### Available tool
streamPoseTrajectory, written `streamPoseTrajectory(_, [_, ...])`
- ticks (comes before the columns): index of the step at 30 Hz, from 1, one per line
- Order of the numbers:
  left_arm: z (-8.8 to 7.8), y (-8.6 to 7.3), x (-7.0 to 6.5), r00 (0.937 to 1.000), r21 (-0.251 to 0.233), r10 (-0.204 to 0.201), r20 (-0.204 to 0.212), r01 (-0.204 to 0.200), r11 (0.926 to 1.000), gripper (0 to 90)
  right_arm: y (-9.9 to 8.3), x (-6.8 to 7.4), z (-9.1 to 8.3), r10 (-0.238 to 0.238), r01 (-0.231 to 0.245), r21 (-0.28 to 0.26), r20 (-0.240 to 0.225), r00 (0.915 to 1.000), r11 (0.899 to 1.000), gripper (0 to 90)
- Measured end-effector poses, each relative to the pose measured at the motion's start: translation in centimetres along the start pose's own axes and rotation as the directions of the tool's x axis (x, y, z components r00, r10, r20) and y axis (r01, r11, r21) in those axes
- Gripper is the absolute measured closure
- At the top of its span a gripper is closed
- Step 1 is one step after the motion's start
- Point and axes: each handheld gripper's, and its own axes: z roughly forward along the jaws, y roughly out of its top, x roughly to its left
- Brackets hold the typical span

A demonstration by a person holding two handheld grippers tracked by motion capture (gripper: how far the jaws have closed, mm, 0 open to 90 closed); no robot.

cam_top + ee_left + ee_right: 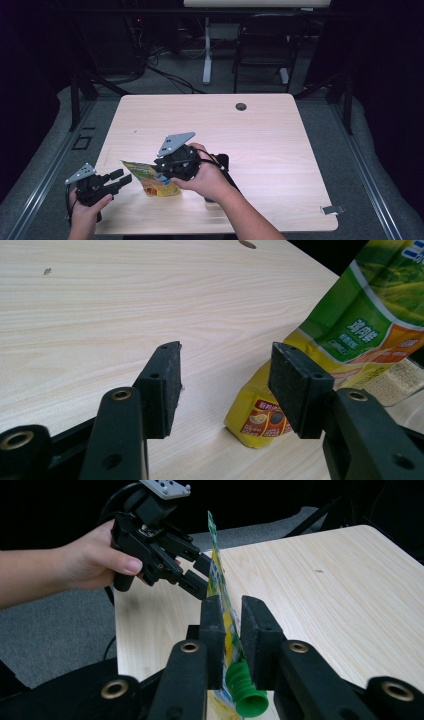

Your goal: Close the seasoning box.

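A yellow and green snack pouch (148, 181) with a green screw cap (243, 693) stands on edge near the table's front left, its lower corner (255, 422) on the wood. My right gripper (232, 616) straddles the pouch (218, 577) from above. The thin pouch sits between its pads with a small gap on one side, so the jaws are open. In the high view the right gripper (162, 175) is partly hidden by the hand that grips it. My left gripper (225, 371) is open and holds nothing. It points at the pouch (357, 310) from the left (122, 178), its tips close to the pouch's upper edge (199, 575).
The light wooden table (260, 145) has a round cable hole (241, 106) at the back. A small metal clip (332, 210) sits at the front right edge. A black chair (265, 40) and a white desk leg (207, 50) stand on the floor beyond the table.
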Motion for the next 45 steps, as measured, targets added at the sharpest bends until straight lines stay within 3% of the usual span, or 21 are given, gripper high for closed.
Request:
streamPoseTrajectory(15, [0.1, 0.0, 0.0, 1.0000, -0.008, 0.002, -0.002, -0.002, 1.0000, 48.2, 0.2, -0.1, -1.8, 0.015, -0.015, -0.031, 0.004, 0.9999, 0.999, 75.7])
streamPoseTrajectory(22, [0.1, 0.0, 0.0, 1.0000, -0.003, 0.002, -0.002, -0.002, 1.0000, 48.2, 0.0, -0.5, -2.6, 0.029, -0.029, -0.020, 0.009, 0.9995, 0.999, 74.4])
streamPoseTrajectory(45, [0.0, 0.1, 0.1, 0.9999, -0.005, -0.002, -0.012, 0.002, 1.0000, 48.6, -1.7, -1.8, -4.6, 0.081, -0.079, -0.021, 0.078, 0.9936, 0.997, 71.3])
